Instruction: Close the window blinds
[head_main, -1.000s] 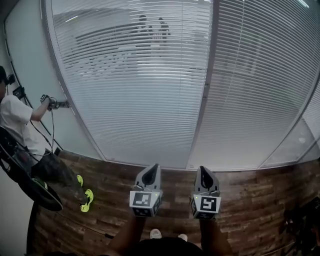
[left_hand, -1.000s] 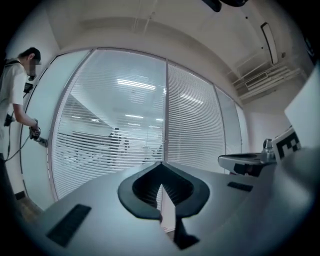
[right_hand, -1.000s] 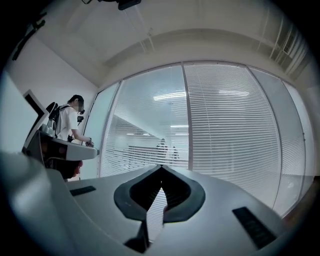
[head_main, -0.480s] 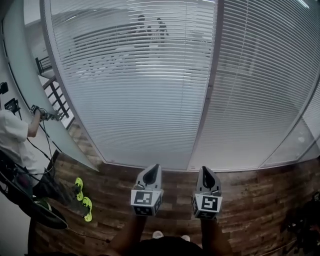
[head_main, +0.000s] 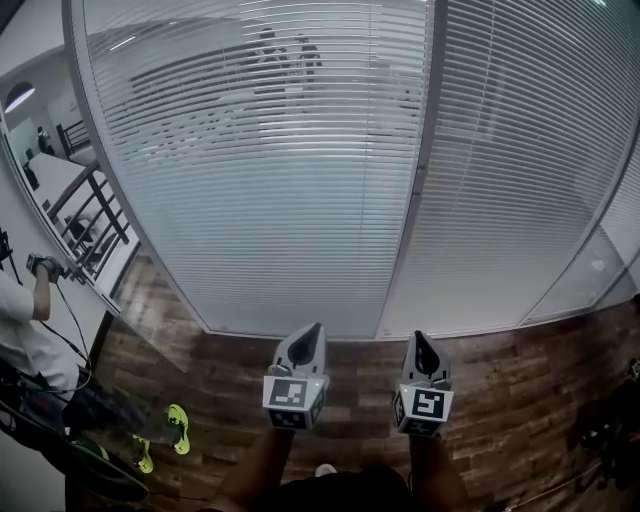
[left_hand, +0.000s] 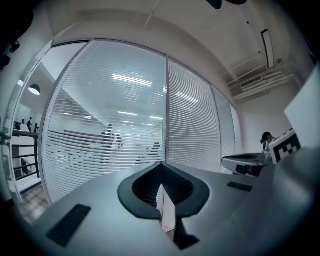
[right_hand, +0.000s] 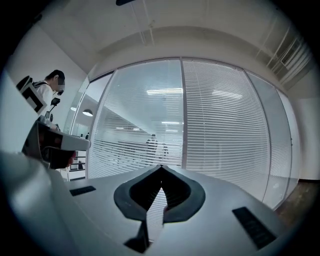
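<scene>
**A:** Pointing level at the window, the left gripper (head_main: 316, 330): how do its jaws stand?

**B:** Drawn together. In the left gripper view the two grey tips meet at a point. Only a thin sliver of light shows between them lower down, and nothing sits in it.

**A:** And the right gripper (head_main: 418, 338)?

**B:** The same: its jaws are closed tip to tip and hold nothing. The two grippers are side by side, a little apart, each with its marker cube toward the person.

**A:** Does either touch anything?

**B:** No. Both hang over the brown wood-plank floor (head_main: 500, 390), short of the window.

**A:** Where are the white horizontal-slat window blinds (head_main: 270, 180)?

**B:** Straight ahead, set in tall glazed panels that fill the wall. A pale grey upright frame post (head_main: 416, 200) splits them in two. Left of the post the slats are tilted open enough for dim standing figures (head_main: 285, 55) to show through. The section on the right looks denser, nearly opaque.

**A:** Which part do the grippers face?

**B:** In each gripper's own view the post rises just above the closed tips.

**A:** Anything else around?

**B:** At the far left there is a person in a white top (head_main: 22, 325) with yellow-green shoes (head_main: 178, 428), near a black railing (head_main: 88, 215).
</scene>
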